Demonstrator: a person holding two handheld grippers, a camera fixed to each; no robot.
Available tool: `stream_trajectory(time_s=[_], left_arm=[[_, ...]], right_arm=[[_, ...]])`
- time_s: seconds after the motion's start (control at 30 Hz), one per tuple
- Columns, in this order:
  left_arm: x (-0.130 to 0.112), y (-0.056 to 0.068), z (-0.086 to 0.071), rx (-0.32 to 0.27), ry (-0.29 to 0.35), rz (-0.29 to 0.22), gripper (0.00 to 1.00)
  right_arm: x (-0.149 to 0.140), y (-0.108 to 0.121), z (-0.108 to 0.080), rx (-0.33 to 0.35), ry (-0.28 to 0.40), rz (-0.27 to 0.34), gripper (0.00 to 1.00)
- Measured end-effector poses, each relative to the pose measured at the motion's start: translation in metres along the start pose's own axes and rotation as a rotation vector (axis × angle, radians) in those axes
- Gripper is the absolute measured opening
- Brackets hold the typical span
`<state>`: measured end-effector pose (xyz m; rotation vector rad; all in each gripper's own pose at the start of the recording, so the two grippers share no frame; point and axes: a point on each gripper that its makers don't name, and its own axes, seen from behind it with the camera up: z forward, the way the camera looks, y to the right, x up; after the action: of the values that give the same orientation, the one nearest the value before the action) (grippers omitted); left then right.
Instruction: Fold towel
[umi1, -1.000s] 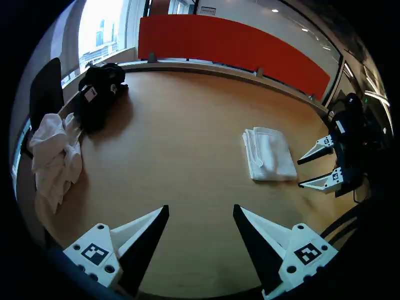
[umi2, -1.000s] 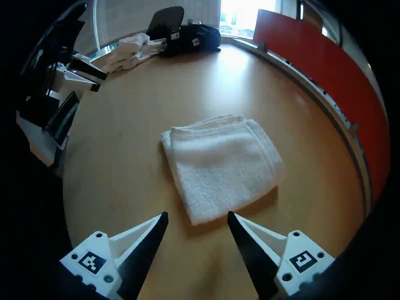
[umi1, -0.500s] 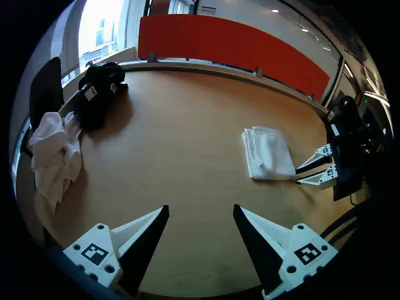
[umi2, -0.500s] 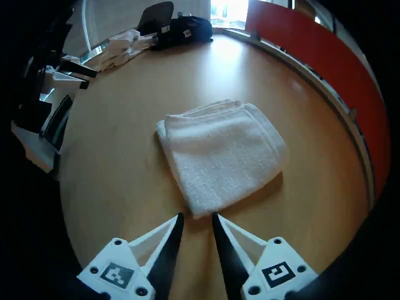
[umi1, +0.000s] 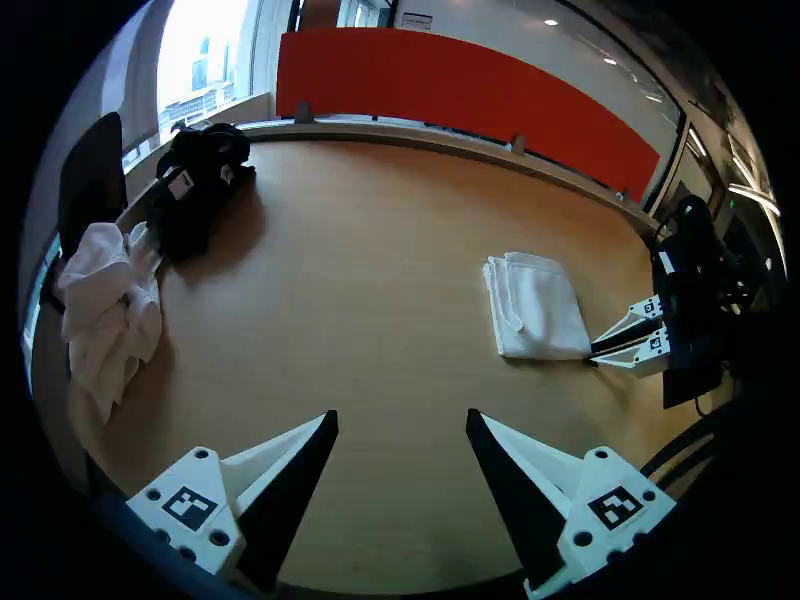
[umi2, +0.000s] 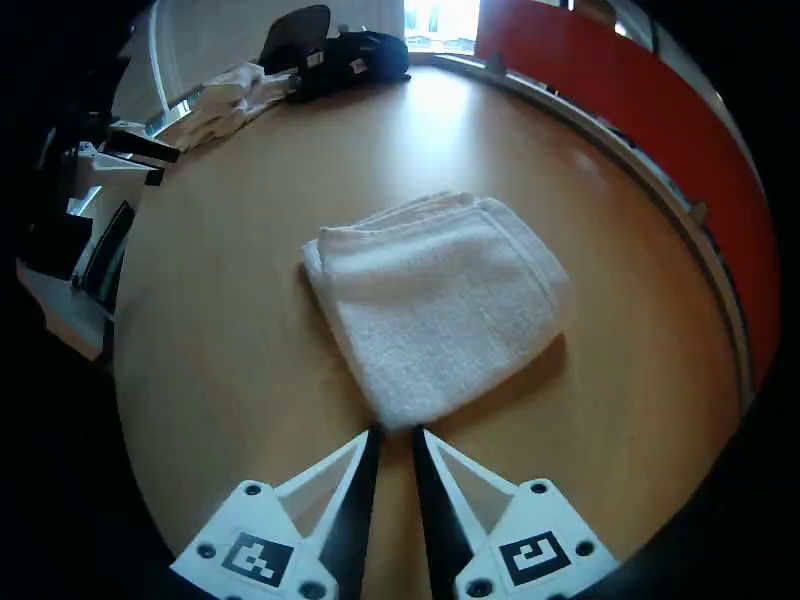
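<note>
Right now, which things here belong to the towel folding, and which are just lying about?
Part of the job:
folded white towel
right gripper, fingers close together at the towel's near corner, grip unclear
left gripper, open, well apart from the towel

Just lying about:
black bag
heap of white cloth
black chair
red panel

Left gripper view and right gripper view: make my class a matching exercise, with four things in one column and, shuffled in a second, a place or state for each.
Things:
1 folded towel
2 black bag
3 left gripper
4 red panel

Descriptions:
A fingers wide apart
B behind the table, along its far edge
C beside the crumpled white cloths
D at the tips of the right gripper

Pairs: 1-D, 2-C, 3-A, 4-B.
</note>
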<state>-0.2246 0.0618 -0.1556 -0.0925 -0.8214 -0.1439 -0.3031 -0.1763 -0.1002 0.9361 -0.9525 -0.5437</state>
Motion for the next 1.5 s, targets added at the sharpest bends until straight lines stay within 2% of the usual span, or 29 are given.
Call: stream_trajectory(time_s=[0.17, 0.23, 0.5, 0.8, 1.3, 1.5], left_arm=[[0.0, 0.0, 0.0, 0.0, -0.002, 0.002, 0.95], [-0.001, 0.0, 0.0, -0.001, -0.003, 0.002, 0.95], [-0.001, 0.0, 0.0, -0.003, -0.003, 0.002, 0.95], [0.001, 0.001, 0.002, -0.012, -0.001, 0.007, 0.95], [0.01, -0.003, 0.0, -0.017, 0.018, 0.016, 0.95], [0.013, -0.005, 0.001, -0.022, 0.023, 0.03, 0.95]], right_arm=[[0.0, 0.001, 0.0, -0.001, 0.002, 0.01, 0.05], [0.0, 0.002, 0.0, 0.0, 0.004, 0.01, 0.03], [0.004, 0.007, -0.003, -0.013, 0.017, 0.011, 0.03], [0.019, 0.015, -0.015, -0.036, 0.047, -0.005, 0.02], [0.066, 0.034, -0.043, -0.098, 0.129, -0.052, 0.02], [0.094, 0.045, -0.063, -0.134, 0.184, -0.068, 0.02]])
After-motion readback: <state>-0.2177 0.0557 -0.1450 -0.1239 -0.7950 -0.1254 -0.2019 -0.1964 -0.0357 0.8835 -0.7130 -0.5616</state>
